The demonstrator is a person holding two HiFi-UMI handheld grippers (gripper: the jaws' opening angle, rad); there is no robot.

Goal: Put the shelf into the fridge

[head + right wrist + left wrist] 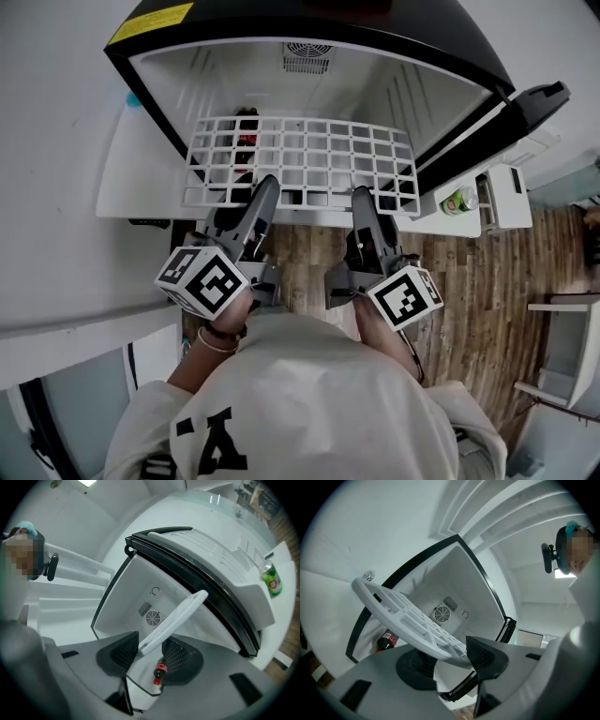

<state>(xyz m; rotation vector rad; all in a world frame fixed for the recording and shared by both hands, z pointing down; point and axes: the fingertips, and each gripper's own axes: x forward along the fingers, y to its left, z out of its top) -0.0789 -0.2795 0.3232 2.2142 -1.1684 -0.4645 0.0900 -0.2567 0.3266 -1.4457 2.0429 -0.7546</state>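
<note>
A white grid shelf is held level at the mouth of the open black mini fridge, its far part over the white interior. My left gripper is shut on the shelf's near edge at left, and my right gripper is shut on the same edge at right. In the left gripper view the shelf runs slantwise between the pads. The right gripper view shows the shelf edge-on, pinched between the two dark pads.
A cola bottle lies on the fridge floor under the shelf, towards the left. The open door hangs at right with a green can in its rack. A round fan vent sits in the back wall. Wooden floor lies below.
</note>
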